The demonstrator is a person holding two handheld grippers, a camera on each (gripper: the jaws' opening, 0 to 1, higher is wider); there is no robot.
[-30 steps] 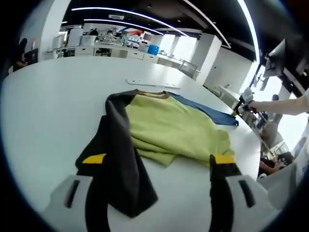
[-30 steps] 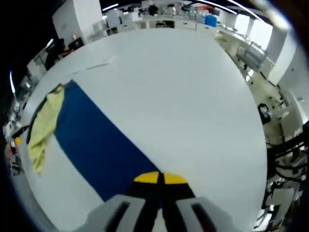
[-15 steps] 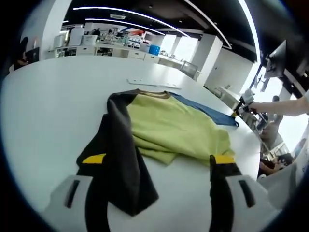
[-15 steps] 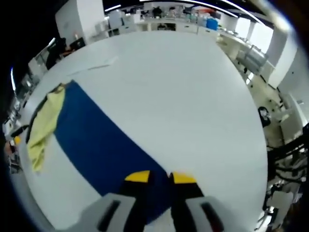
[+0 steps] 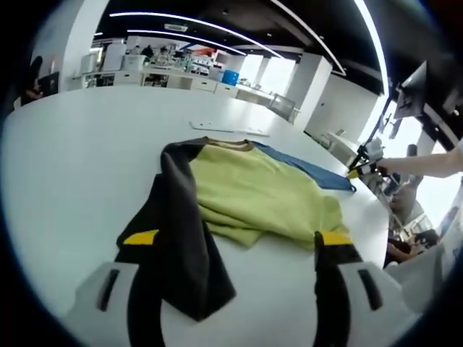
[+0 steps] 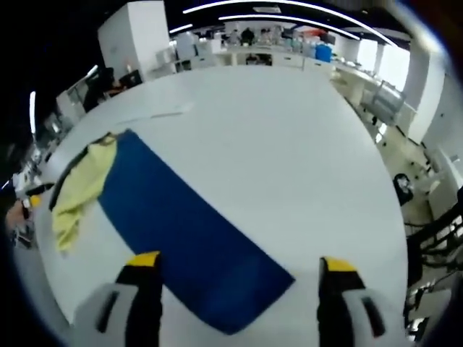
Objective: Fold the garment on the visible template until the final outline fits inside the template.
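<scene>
A yellow-green garment [image 5: 253,189] with a black sleeve [image 5: 177,231] lies crumpled on the white table [image 5: 72,159], partly over one end of the blue template [image 5: 318,172]. My left gripper [image 5: 237,238] hovers open just before it, and the black sleeve reaches between its jaws beside the left fingertip [image 5: 141,237]. In the right gripper view the blue template [image 6: 188,238] stretches diagonally, with the garment [image 6: 79,195] at its far left end. My right gripper [image 6: 240,262] is open, its jaws astride the template's near corner. The right gripper [image 5: 365,163] also appears at the template's far end.
A thin white strip [image 5: 228,128] lies on the table beyond the garment, also seen as the strip [image 6: 163,113]. The table's right edge [image 6: 394,217] drops to chairs and floor. Desks with boxes and a blue bin [image 5: 230,74] stand at the back.
My right gripper was shut on the blue template's near corner; its jaws have spread wide and let the corner go. The left gripper and garment are unchanged.
</scene>
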